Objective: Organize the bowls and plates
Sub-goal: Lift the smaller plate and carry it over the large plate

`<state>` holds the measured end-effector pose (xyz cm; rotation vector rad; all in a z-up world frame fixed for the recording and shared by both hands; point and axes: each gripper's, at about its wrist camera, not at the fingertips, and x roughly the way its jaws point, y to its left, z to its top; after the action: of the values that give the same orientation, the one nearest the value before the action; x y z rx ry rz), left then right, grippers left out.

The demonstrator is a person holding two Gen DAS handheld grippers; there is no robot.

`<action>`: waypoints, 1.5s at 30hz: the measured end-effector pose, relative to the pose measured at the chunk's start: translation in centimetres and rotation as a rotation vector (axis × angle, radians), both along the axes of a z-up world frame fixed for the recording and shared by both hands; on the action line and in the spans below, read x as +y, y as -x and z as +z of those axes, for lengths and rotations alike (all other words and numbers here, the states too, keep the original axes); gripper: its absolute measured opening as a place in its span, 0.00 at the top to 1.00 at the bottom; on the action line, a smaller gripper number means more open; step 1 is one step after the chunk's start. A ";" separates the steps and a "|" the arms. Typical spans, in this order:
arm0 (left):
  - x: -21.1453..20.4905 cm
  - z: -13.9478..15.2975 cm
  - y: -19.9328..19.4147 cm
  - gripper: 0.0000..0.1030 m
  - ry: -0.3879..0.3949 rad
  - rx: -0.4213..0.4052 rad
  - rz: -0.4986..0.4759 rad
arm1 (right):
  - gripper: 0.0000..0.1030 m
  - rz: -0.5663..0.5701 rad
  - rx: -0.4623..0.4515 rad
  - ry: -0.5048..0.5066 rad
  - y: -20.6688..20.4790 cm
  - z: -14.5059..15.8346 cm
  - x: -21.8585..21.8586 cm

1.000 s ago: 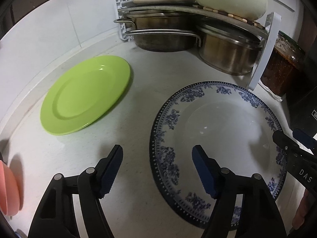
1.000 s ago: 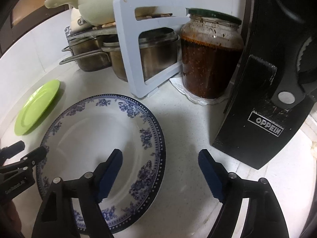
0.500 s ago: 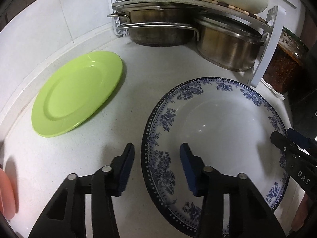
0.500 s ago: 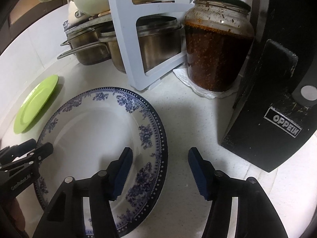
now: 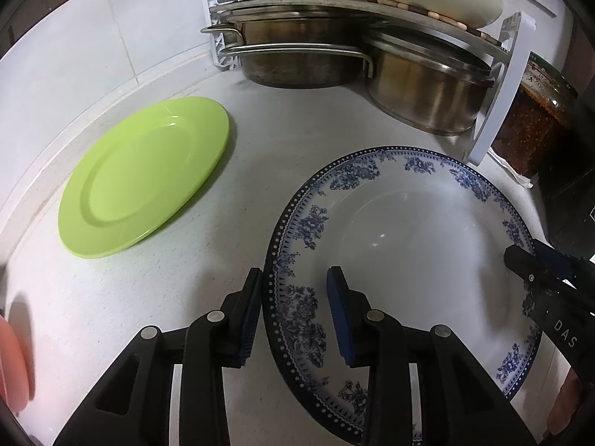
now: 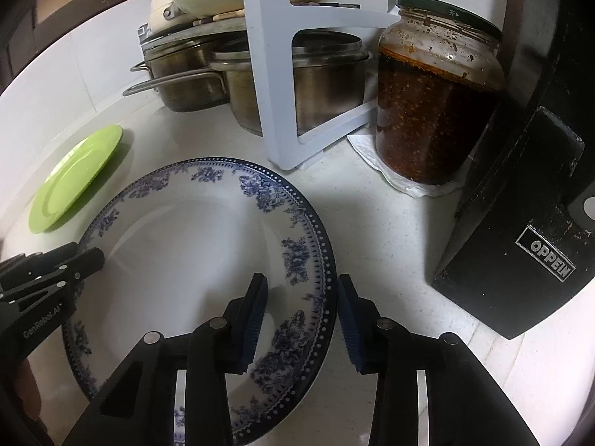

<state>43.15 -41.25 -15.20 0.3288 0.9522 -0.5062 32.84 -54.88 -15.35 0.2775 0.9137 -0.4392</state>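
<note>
A large blue-and-white plate [image 5: 409,245] lies on the white counter; it also shows in the right wrist view [image 6: 193,245]. My left gripper [image 5: 295,308] straddles its left rim, fingers closed to the rim's width. My right gripper [image 6: 301,316] straddles its right rim the same way. Each gripper shows in the other's view, the right gripper [image 5: 539,271] and the left gripper [image 6: 70,260], at the plate's edge. A green plate [image 5: 145,174] lies flat to the left, also seen in the right wrist view [image 6: 74,178].
A white rack [image 6: 275,74] at the back holds steel pots [image 5: 424,85] below and cream cookware on top. A jar of chili sauce [image 6: 435,100] and a black knife block [image 6: 528,223] stand right. A pink object [image 5: 11,356] sits at the left edge.
Both grippers moved in onto the blue-and-white plate's opposite rims, and their fingers narrowed from wide open to the rim's width.
</note>
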 end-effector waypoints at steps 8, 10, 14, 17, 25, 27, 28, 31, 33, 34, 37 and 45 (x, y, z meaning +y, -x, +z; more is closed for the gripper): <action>2.0 1.3 0.9 0.66 0.011 -0.016 0.041 | 0.65 0.005 -0.003 0.001 0.3 0.5 0.6; 2.7 1.6 1.1 0.66 0.013 -0.021 0.053 | 0.65 0.012 -0.005 0.004 0.5 0.7 0.7; 4.3 2.3 1.6 0.66 0.006 -0.030 0.080 | 0.65 0.029 -0.003 -0.005 0.7 1.3 1.1; 5.4 2.9 2.1 0.66 0.001 -0.028 0.104 | 0.65 0.042 0.003 -0.021 0.6 1.4 1.3; 9.7 4.7 4.3 0.66 0.002 -0.037 0.178 | 0.65 0.087 0.003 -0.051 0.7 2.8 3.6; 10.9 5.2 4.7 0.66 0.007 -0.038 0.199 | 0.65 0.103 0.005 -0.052 0.8 3.2 4.6; 11.6 5.5 4.9 0.66 0.009 -0.040 0.212 | 0.65 0.113 0.005 -0.050 0.9 3.4 5.1; 13.6 6.0 5.5 0.66 0.014 -0.038 0.242 | 0.65 0.142 0.006 -0.047 1.3 4.1 6.6; 15.0 6.4 6.0 0.66 0.014 -0.040 0.258 | 0.65 0.163 0.006 -0.042 1.5 4.4 7.7; 15.4 6.6 6.1 0.66 0.014 -0.042 0.265 | 0.65 0.174 0.007 -0.038 1.5 4.6 8.3; 17.4 7.0 7.0 0.66 0.015 -0.051 0.290 | 0.65 0.203 0.011 -0.032 1.8 5.1 10.0; 22.6 8.0 9.0 0.66 0.026 -0.064 0.362 | 0.65 0.281 0.013 -0.021 2.5 6.3 14.6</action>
<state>34.20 -18.65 -7.17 0.1425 0.9167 -0.1752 30.36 -40.28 -9.09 0.1622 0.9538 -0.1723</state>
